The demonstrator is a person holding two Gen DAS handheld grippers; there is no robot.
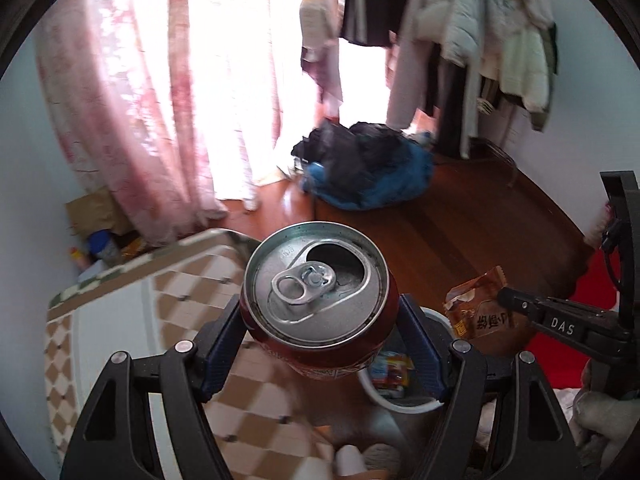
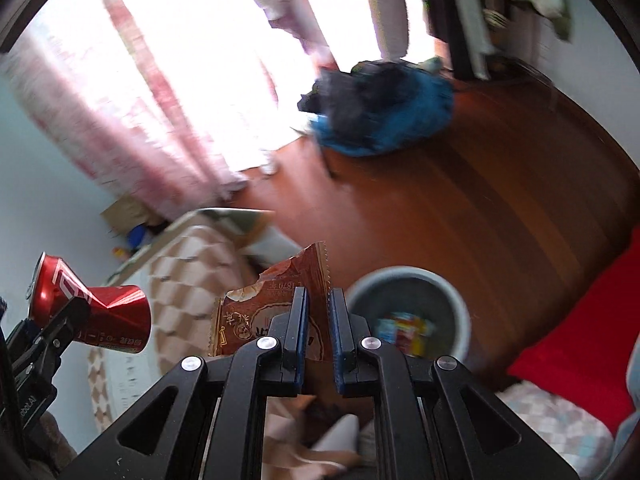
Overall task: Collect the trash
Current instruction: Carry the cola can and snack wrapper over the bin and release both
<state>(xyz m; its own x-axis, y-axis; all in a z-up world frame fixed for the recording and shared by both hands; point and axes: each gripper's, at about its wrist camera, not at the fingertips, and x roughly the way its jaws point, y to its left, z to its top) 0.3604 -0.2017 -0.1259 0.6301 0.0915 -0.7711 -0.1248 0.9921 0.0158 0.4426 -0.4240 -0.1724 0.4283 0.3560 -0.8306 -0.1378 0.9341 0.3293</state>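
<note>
My left gripper is shut on a dented red drink can, opened top facing the camera, held in the air; the can also shows in the right wrist view. My right gripper is shut on a brown snack wrapper, which also shows in the left wrist view. A grey round trash bin with colourful wrappers inside stands on the wood floor just right of the right gripper; in the left wrist view the bin lies below the can.
A low table with a checkered cloth stands at the left. A blue and black clothes pile lies on the floor. Pink curtains, hanging coats and a red cloth surround the area.
</note>
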